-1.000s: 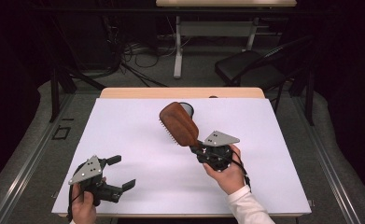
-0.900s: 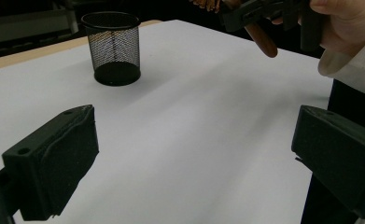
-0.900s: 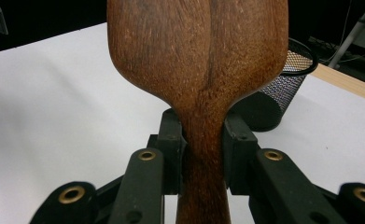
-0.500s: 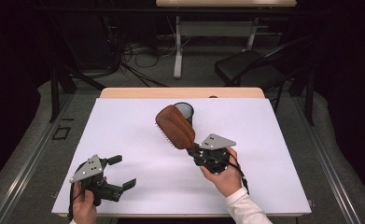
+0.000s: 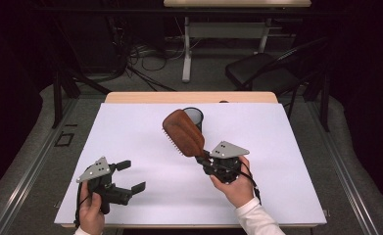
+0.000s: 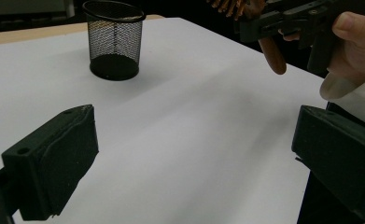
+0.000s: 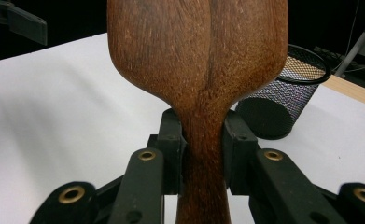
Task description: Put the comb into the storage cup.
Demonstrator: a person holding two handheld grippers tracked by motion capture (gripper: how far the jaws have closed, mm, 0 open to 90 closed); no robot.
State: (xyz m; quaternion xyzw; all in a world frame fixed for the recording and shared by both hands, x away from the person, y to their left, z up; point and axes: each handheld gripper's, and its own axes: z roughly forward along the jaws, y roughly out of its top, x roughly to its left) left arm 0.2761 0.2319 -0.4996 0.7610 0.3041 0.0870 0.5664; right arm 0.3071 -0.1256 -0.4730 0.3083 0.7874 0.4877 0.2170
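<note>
A wooden hairbrush [image 5: 183, 132] is held above the white table [image 5: 130, 127], head raised toward the far side and bristles facing left. My right gripper [image 5: 203, 156] is shut on its handle; in the right gripper view both pads clamp the brown neck of the hairbrush [image 7: 203, 84]. A black mesh cup [image 5: 194, 116] stands upright just behind the brush head, and appears as the mesh cup [image 6: 114, 39] and the mesh cup [image 7: 283, 93] in the gripper views. My left gripper [image 5: 130, 176] rests near the front left of the table, open, with nothing between its jaws.
The white board lies on a wooden tabletop whose far edge [image 5: 189, 97] is visible. Beyond it are a dark chair [image 5: 262, 71], table legs and cables on the floor. The person's right hand and white sleeve [image 5: 250, 215] come in from below.
The brush has swung slightly left, and its head now covers more of the mesh cup. The left gripper has barely shifted.
</note>
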